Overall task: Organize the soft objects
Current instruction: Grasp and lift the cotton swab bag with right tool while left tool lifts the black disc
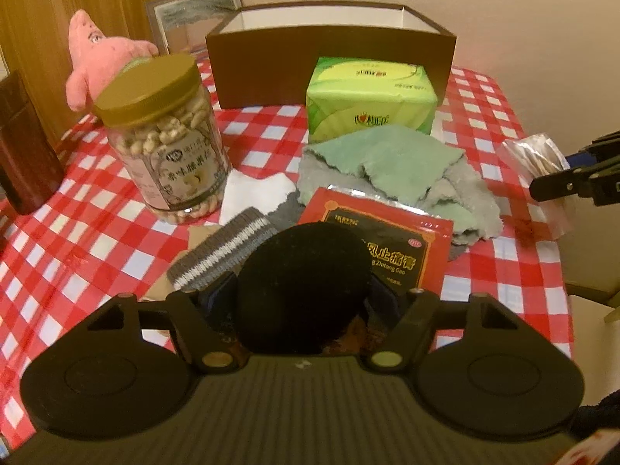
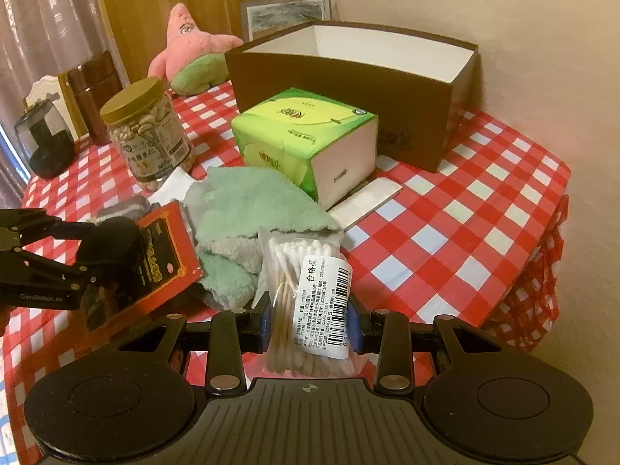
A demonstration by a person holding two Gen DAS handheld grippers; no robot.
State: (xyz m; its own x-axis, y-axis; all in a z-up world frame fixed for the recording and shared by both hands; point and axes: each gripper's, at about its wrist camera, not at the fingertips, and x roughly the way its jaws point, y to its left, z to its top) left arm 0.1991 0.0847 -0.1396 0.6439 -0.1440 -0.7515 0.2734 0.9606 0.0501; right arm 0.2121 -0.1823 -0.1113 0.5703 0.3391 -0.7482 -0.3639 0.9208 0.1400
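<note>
Right now, quick notes:
Left gripper (image 1: 302, 302): jaws wide, set round a black puff (image 1: 306, 279); pads look against its sides, grip prob. light.
Right gripper (image 2: 310, 321): jaws part-closed, pinching a cotton swab bag (image 2: 302, 294) low down.
Box (image 2: 348, 73): open, brown, at counter's far edge, looks empty.
Other soft stuff: green cloth (image 2: 240, 209) mid-counter, tissue pack (image 2: 302, 135) just in front of box, pink plush (image 2: 186, 46) at far left corner.
Risk 1: puff squashes, could slip out w/ loose hold.
Risk 2: bag is slick, could slide or swing on the way.
Risk 3: nut jar (image 1: 166, 135) near left path, could get knocked.
</note>
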